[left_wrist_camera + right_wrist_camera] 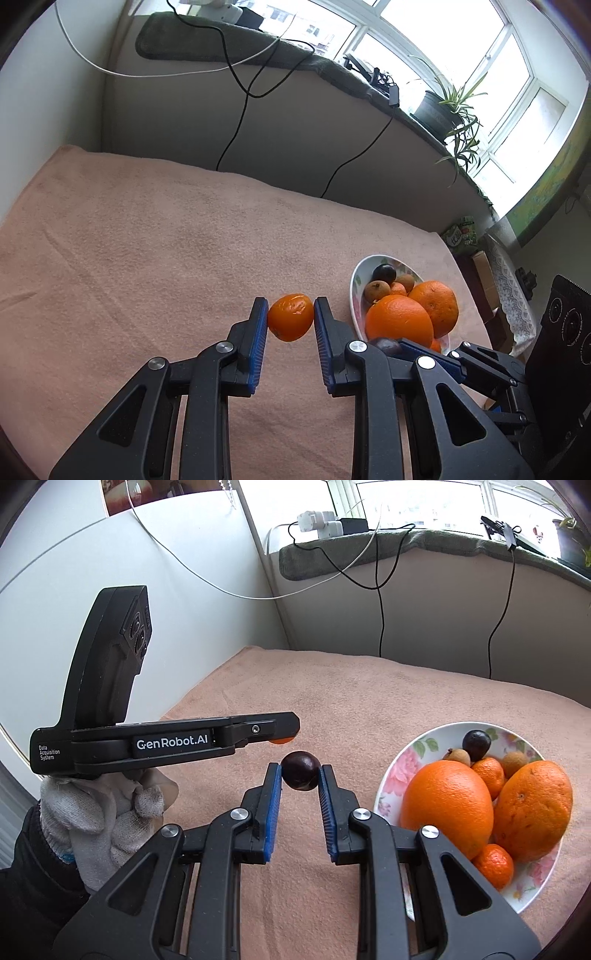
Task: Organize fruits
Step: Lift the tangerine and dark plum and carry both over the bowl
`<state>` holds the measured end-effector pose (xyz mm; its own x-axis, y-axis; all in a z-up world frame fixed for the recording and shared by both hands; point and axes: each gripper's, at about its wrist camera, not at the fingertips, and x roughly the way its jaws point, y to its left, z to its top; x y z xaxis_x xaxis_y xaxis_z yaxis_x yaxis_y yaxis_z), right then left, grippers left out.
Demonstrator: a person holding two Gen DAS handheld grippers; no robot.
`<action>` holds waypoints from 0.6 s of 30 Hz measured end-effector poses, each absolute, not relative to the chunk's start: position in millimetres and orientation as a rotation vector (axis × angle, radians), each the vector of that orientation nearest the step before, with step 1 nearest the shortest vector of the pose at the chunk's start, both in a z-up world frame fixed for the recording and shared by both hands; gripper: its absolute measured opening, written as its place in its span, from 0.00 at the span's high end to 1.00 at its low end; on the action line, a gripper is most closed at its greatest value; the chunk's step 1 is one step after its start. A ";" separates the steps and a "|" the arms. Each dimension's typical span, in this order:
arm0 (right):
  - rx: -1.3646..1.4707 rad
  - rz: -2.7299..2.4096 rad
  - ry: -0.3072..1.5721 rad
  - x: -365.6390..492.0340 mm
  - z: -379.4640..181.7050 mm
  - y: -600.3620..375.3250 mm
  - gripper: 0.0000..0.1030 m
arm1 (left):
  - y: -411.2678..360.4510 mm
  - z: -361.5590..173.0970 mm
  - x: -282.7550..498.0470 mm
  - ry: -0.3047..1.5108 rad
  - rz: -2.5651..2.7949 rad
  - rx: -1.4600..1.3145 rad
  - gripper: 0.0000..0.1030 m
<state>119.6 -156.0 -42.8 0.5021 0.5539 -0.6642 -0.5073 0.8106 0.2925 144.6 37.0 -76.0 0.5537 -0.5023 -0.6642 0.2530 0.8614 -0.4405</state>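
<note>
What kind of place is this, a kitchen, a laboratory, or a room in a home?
Most likely a room in a home. A window sill covered with cloth holds a potted plant and trailing cables, and a flowered plate of fruit sits on a pink towel.

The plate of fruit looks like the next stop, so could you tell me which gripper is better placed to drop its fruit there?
Probably the right gripper: its plum is beside the plate; the left gripper, gripping a mandarin, sits farther off.
</note>
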 end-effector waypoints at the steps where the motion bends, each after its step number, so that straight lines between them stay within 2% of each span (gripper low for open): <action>1: 0.066 0.633 0.821 118.3 -40.6 -161.0 0.79 | 34.0 -73.6 143.7 0.873 -0.460 -0.306 0.77; 18: 0.126 0.473 0.799 103.6 -35.2 -249.6 0.79 | -48.6 -51.6 138.7 0.841 -0.595 -0.197 0.77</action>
